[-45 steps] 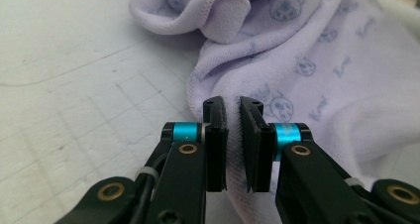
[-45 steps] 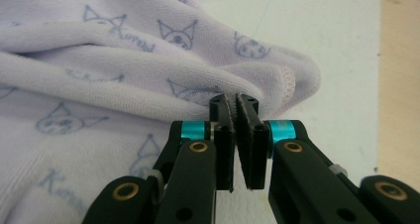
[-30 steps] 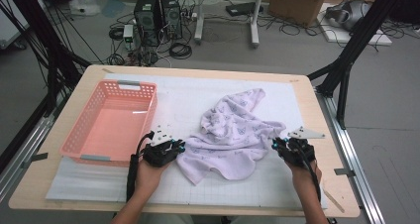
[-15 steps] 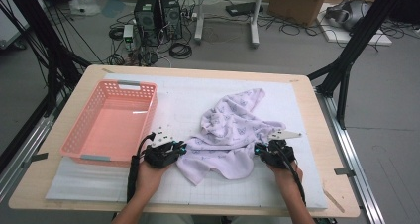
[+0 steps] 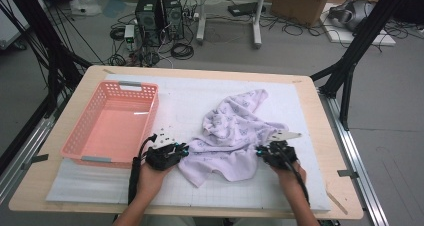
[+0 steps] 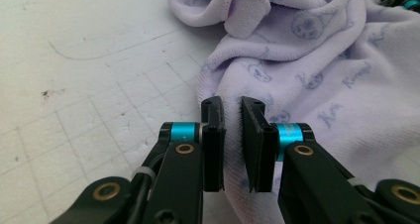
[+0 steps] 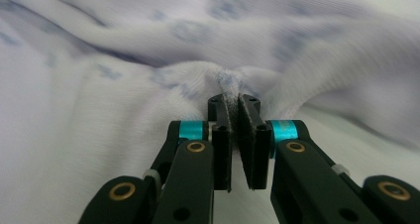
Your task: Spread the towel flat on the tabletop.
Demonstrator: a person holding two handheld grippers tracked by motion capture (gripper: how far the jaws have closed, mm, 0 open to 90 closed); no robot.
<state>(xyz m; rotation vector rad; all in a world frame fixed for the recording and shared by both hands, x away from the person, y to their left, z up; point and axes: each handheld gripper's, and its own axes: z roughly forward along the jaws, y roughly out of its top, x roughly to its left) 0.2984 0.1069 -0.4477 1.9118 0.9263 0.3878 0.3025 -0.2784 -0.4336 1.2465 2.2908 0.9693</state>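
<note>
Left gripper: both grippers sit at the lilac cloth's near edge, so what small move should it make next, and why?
Probably close the left gripper on the lilac cloth. Its jaws stand slightly apart astride the cloth's edge, with no fabric visibly pinched, while the right gripper already has a fold clamped between its jaws. With both sides gripped, the cloth could be lifted or spread on the white mat, perhaps toward the pink basket.

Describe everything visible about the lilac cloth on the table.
The lilac cloth is a soft, knit-looking fabric printed with small bluish figures and lettering. It lies crumpled in loose folds on the white gridded mat, right of the pink basket and apart from it, with one corner stretching toward the table's far side. The right tongs are shut on a pinched fold of its near right edge. The left tongs sit at its near left edge, jaws slightly apart, fabric just beyond them.
</note>
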